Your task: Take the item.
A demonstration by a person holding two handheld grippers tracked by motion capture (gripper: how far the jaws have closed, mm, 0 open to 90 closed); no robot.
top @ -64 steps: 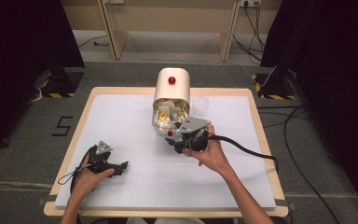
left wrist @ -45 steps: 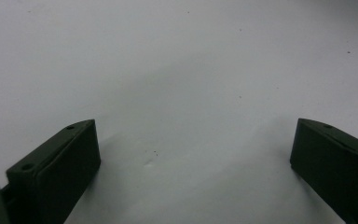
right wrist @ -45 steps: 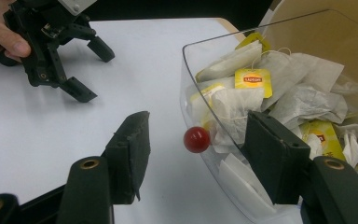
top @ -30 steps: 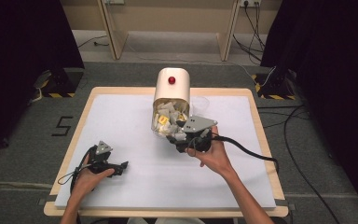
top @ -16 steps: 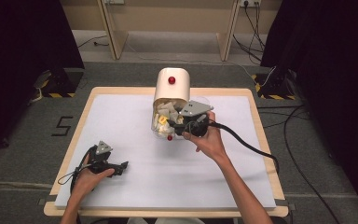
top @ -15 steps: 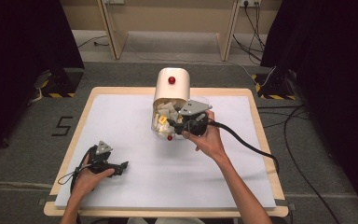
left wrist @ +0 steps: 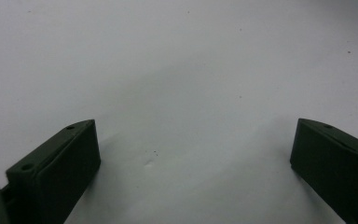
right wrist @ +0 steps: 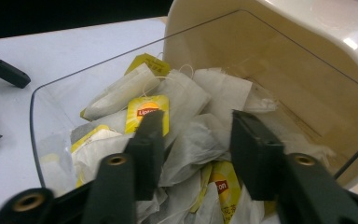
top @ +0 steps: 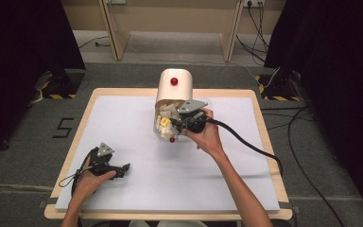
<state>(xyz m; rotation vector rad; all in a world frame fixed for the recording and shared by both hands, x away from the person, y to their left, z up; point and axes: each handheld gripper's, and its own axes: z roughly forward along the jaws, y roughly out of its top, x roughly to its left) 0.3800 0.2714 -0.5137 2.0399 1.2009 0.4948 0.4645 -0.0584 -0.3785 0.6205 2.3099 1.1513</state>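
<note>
Between the two black jaws of the right gripper point(right wrist: 198, 140) sits a soft white paper tea bag point(right wrist: 193, 142). These jaws have just been closing. They stand part way together, one on each side of the bag, but I cannot tell for sure if they squeeze it yet. Around the jaws lies a heap of white tea bags with yellow tags point(right wrist: 149, 112). The heap sits in a clear plastic drawer point(right wrist: 39, 140), which sticks out of a cream rounded box with a red knob point(top: 173, 85) just past the gripper. In the high view the right gripper point(top: 182, 124) reaches into that drawer.

Down near the person, well apart from the box, the left gripper point(top: 121, 168) rests low over the white table sheet point(left wrist: 191, 70). Its jaws stand wide apart with nothing between them.
</note>
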